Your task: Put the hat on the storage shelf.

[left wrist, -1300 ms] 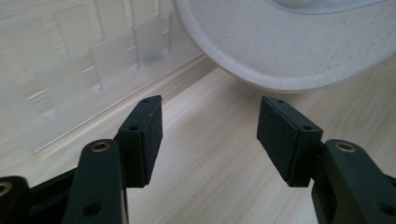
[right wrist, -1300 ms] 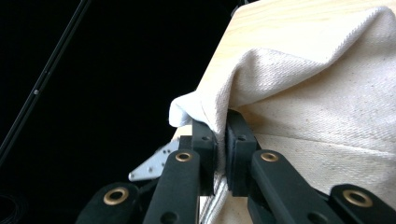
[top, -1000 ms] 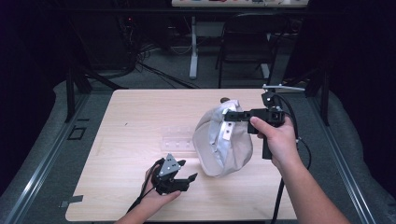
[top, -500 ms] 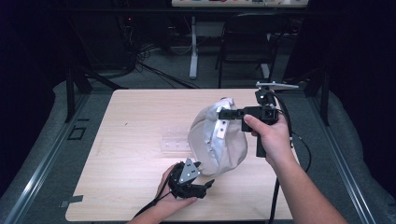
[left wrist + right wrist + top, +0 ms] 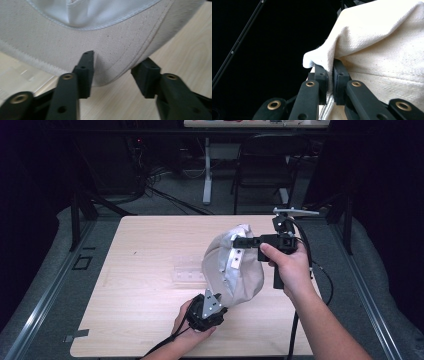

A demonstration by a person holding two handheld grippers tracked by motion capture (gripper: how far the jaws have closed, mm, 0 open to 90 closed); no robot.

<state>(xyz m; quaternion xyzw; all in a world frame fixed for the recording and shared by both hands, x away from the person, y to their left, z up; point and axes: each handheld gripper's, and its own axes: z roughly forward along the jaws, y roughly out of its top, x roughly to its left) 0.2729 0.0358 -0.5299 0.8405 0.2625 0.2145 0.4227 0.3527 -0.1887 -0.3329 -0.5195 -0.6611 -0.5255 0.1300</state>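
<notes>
A pale wooden desk stands in a dark room. Above it, the right tongs pinch a white cap aloft. The left tongs gape around the cap's brim; closing on it seems next.

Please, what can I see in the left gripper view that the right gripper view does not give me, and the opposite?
Left gripper view: the left hand-held gripper, its jaws open on either side of the cap's brim edge, the wooden table below, and the white lining inside the cap.

Right gripper view: the right hand-held gripper shut on a fold of the fabric, against a dark background.

Both: the same off-white cap.
</notes>
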